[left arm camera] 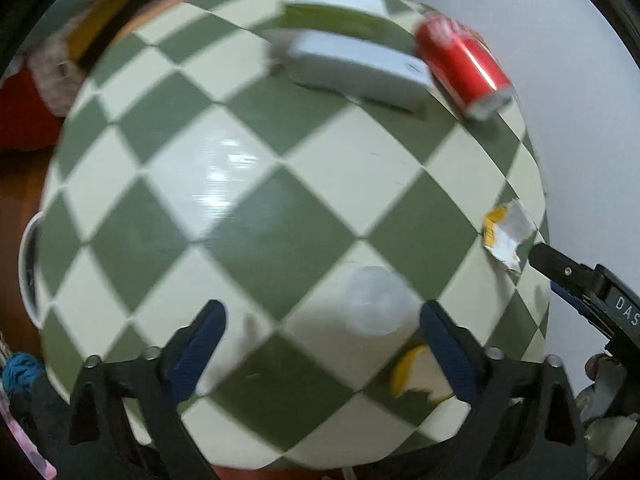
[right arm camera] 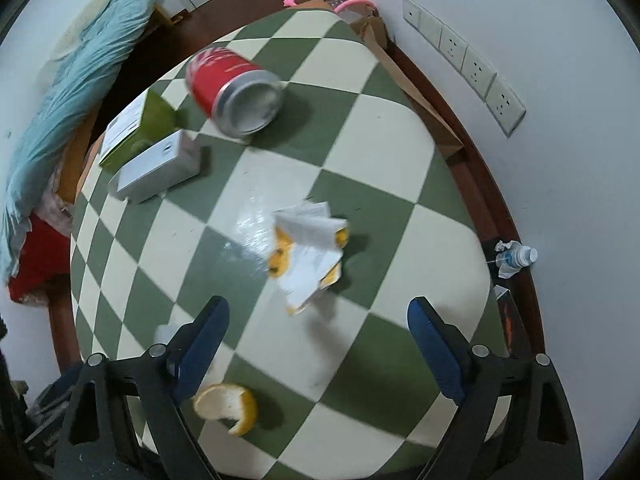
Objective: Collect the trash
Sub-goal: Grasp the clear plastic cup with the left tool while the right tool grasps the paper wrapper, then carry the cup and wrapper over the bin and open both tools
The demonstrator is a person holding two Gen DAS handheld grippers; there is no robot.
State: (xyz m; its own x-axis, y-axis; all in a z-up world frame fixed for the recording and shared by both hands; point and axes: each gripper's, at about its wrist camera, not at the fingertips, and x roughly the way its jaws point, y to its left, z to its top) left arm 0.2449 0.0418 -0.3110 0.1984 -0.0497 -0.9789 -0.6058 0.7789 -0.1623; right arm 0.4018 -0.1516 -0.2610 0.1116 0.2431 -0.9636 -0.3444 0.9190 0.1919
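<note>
- On your tabletop (right arm camera: 380, 140), the can (right arm camera: 236, 90) lies on its side near the far edge.
- Two boxes (right arm camera: 156, 168) sit at the far-left corner.
- The torn wrapper (right arm camera: 310, 252) lies mid-table, the peel (right arm camera: 228, 404) near the front edge.

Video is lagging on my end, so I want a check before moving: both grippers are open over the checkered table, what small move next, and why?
Probably ease the right gripper forward and down onto the crumpled white-and-yellow paper wrapper. Its open jaws already frame that wrapper, which lies apart from the red soda can and the orange peel. The left gripper holds nothing.
</note>
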